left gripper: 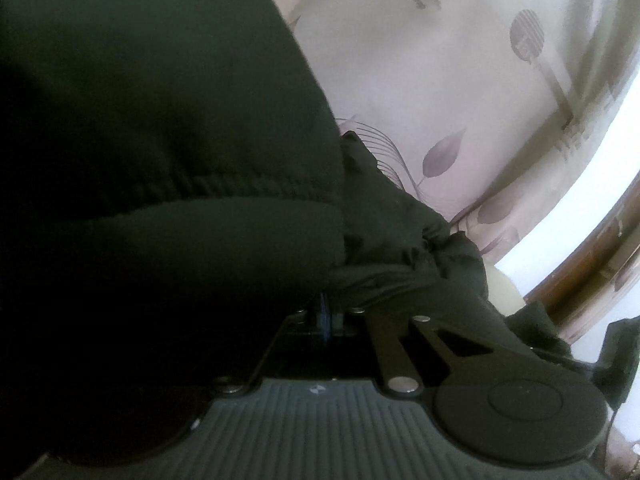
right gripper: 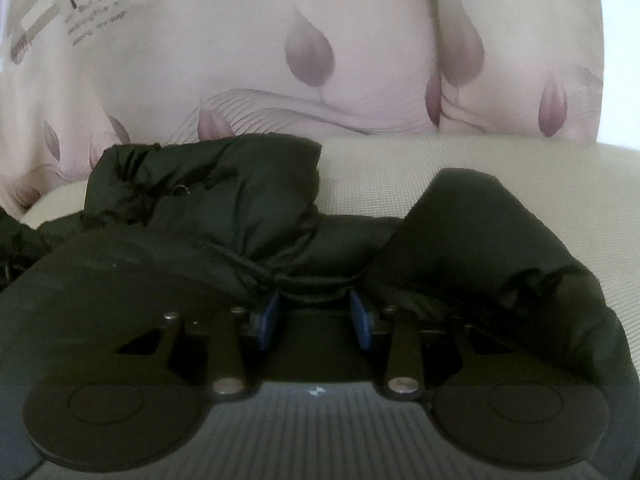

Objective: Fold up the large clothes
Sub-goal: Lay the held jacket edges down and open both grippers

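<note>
Both claws have hold of the same thing, a big black puffy quilted jacket (right gripper: 224,200). The right claw (right gripper: 316,300) has its blue pads (right gripper: 269,316) partly closed on a bunched ridge of the fabric, with the rest of the jacket heaped to the left and right of it. In the left wrist view the jacket (left gripper: 160,140) fills nearly everything on the left, and a ribbed hem band runs across it. The left claw (left gripper: 325,316) looks pinched almost together with fabric draped right over it, though the tips are buried, so the exact bite is hard to tell.

What could go wrong: slick padded fabric held by a small pinch like that could probably slide out once it's lifted, and the bulk may spring a fold back open.

The jacket lies on a cream woven mattress pad (right gripper: 480,168) on a bed. Just beyond is a pale pink sheet with purple leaf print and some lettering (right gripper: 240,60). A brown wooden frame edge (left gripper: 592,264) shows on the far right.
</note>
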A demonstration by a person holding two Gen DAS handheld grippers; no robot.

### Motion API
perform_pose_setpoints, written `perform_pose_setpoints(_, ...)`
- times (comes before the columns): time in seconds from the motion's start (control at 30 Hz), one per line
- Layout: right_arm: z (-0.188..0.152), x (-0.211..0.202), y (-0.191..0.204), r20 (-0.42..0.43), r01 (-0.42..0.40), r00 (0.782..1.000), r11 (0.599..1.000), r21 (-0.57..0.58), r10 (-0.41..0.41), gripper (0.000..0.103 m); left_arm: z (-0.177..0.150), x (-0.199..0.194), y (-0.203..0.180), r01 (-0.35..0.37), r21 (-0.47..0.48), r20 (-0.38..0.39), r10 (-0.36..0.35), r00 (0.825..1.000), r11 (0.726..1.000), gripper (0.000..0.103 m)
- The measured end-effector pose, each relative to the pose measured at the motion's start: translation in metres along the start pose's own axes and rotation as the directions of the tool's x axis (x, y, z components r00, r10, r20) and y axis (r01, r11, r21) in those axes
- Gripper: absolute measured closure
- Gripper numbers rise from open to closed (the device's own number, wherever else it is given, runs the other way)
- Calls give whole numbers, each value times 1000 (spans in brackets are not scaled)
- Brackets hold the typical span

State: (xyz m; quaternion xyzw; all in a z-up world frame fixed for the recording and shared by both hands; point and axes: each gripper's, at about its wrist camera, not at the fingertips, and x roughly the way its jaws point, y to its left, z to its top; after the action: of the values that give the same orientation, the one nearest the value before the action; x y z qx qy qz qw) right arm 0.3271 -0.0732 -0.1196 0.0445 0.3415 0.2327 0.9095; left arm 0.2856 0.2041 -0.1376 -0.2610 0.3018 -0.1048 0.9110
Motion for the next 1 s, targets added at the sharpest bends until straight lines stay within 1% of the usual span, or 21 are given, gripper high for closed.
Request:
perform_pose_setpoints(0.1, 2, 5, -7, 1, -24, 1000, 999, 30, 24, 67, 1, 2, 0, -3, -10, 2, 3, 1000, 1000, 92)
perform_pose_setpoints(0.17, 4, 6, -10, -3, -38, 999, 998, 54, 38, 67, 0, -4, -2, -9, -2, 22, 9, 1000, 1000, 92)
perform_pose_setpoints(0.27, 9, -3, -19, -19, -61, 998, 990, 128, 64, 65, 4, -17, -14, -76, 43, 43, 75, 996, 996, 93)
perform_pose_setpoints(0.3, 10, -11, -21, -12, -64, 998, 986, 151, 67, 64, 8, -24, -21, -94, 54, 60, 91, 994, 994, 89)
perform_pose_setpoints(0.33, 11, -21, -22, 6, -57, 998, 987, 149, 57, 63, 13, -33, -25, -105, 52, 81, 101, 992, 993, 84)
perform_pose_setpoints(0.4, 13, -43, -21, 63, -18, 998, 992, 124, 10, 62, 25, -53, -30, -123, 52, 152, 114, 982, 991, 53)
perform_pose_setpoints(0.47, 15, -62, -26, 110, -35, 994, 991, 130, 21, 61, 37, -65, -32, -216, 95, 219, 191, 957, 972, 44)
perform_pose_setpoints(0.5, 17, -66, -27, 110, -21, 994, 992, 123, 7, 61, 42, -67, -29, -255, 103, 237, 226, 945, 961, 43)
perform_pose_setpoints(0.53, 18, -66, -27, 103, 8, 995, 994, 106, -19, 61, 46, -69, -21, -277, 96, 240, 248, 938, 956, 43)
perform_pose_setpoints(0.57, 17, -65, -27, 90, 32, 995, 996, 87, -40, 61, 48, -68, -11, -291, 73, 231, 268, 935, 954, 44)
perform_pose_setpoints(0.6, 15, -61, -29, 76, 42, 996, 996, 76, -48, 61, 49, -67, 0, -300, 51, 215, 283, 935, 953, 48)
perform_pose_setpoints(0.67, 9, -49, -31, 40, 78, 996, 994, 72, -81, 62, 45, -61, 19, -312, 9, 180, 306, 935, 950, 51)
perform_pose_setpoints(0.7, 4, -43, -33, 27, 81, 996, 994, 76, -83, 62, 41, -58, 26, -315, -7, 174, 312, 934, 949, 53)
perform_pose_setpoints(0.8, -3, -34, -34, 31, 89, 995, 993, 82, -92, 62, 31, -51, 32, -325, 8, 195, 317, 928, 946, 53)
perform_pose_setpoints(0.87, -10, -31, -34, 39, 90, 995, 993, 79, -94, 62, 29, -46, 34, -324, 2, 187, 318, 930, 946, 53)
perform_pose_setpoints(0.93, -14, -30, -43, 50, 65, 996, 989, 132, -72, 62, 29, -46, 42, -296, -23, 174, 295, 940, 955, 53)
perform_pose_setpoints(1.0, -13, -27, -46, 37, 60, 997, 988, 141, -66, 62, 31, -46, 50, -270, -56, 166, 276, 947, 961, 56)
